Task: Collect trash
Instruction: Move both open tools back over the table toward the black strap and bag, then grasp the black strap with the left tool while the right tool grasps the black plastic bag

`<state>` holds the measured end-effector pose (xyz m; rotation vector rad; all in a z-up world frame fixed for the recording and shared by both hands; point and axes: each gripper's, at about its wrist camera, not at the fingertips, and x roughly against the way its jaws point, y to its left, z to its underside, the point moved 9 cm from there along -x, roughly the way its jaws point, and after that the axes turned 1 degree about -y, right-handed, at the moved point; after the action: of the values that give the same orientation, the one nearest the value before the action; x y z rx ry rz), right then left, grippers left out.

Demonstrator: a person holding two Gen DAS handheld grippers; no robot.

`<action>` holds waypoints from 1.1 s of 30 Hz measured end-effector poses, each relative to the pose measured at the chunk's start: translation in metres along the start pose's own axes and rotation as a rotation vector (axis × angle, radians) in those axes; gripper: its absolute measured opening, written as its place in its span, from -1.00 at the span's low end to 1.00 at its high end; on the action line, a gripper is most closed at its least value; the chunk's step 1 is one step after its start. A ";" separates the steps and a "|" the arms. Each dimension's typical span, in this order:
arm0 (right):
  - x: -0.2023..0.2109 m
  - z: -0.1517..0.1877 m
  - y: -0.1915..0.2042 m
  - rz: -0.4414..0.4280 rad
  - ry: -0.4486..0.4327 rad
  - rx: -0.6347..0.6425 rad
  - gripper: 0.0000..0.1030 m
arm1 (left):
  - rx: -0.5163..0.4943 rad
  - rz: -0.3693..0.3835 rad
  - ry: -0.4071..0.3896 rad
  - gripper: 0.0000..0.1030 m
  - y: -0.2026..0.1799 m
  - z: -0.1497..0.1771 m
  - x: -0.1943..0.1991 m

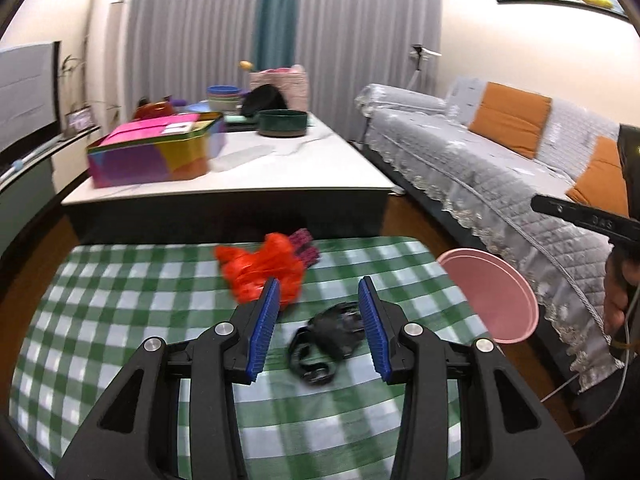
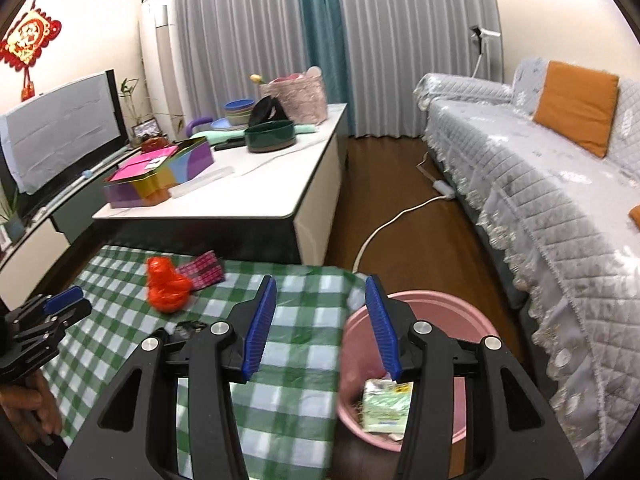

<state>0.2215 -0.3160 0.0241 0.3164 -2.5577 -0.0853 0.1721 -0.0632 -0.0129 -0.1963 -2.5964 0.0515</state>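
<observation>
A crumpled black plastic bag lies on the green checked tablecloth, just ahead of and between the fingers of my open, empty left gripper. A crumpled red plastic bag and a pink patterned wrapper lie farther back; they also show in the right wrist view, the bag and the wrapper. My right gripper is open and empty over the table's right edge, above the pink bin, which holds a green packet.
The pink bin stands on the floor right of the table. A white coffee table with a colourful box and bowls lies behind. A grey-covered sofa runs along the right. A white cable crosses the floor.
</observation>
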 end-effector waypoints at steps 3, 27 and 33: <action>-0.013 0.008 0.020 -0.032 0.024 0.022 -0.10 | 0.016 -0.036 0.003 -0.22 0.018 0.004 0.003; -0.114 0.063 0.112 -0.159 0.206 0.171 -0.15 | 0.101 -0.018 0.127 -0.31 0.042 0.054 -0.060; -0.134 0.076 0.127 -0.193 0.253 0.192 -0.15 | 0.090 0.014 0.165 -0.31 0.030 0.064 -0.076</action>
<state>0.2636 -0.1609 -0.0939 0.6077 -2.2826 0.1226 0.2075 -0.0448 -0.1086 -0.1782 -2.4223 0.1501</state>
